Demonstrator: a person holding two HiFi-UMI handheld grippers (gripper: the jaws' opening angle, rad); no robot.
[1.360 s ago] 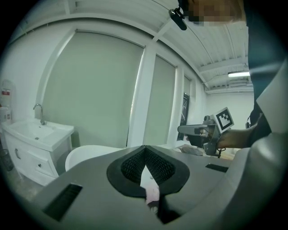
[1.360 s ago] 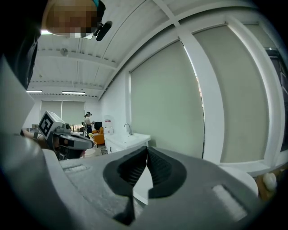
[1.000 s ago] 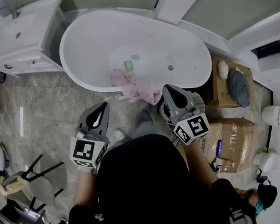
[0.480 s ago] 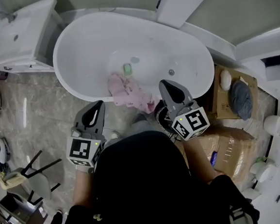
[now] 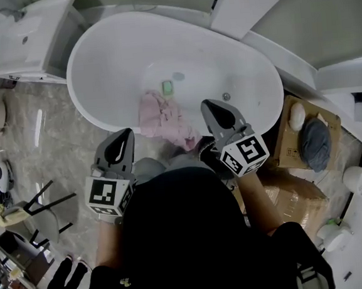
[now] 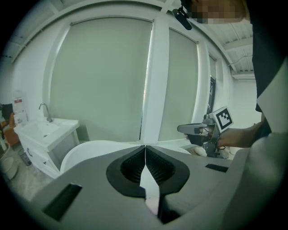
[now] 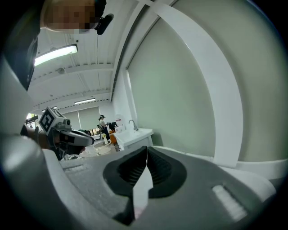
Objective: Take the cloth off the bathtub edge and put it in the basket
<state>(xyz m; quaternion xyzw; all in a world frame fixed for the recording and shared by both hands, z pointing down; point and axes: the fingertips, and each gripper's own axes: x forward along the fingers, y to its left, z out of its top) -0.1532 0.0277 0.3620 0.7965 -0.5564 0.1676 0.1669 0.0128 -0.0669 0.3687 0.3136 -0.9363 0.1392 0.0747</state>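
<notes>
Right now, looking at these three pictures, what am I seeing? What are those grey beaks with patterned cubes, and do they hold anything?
No robot here: a person holds a two-jaw gripper in each hand. The head view looks down from a camera on the person's head: the left gripper and right gripper point toward a white bathtub. A pink cloth hangs over its near edge; a small green block lies inside. The other two pictures come from cameras riding on each gripper, looking along its jaws. Both grippers are shut and hold nothing.
</notes>
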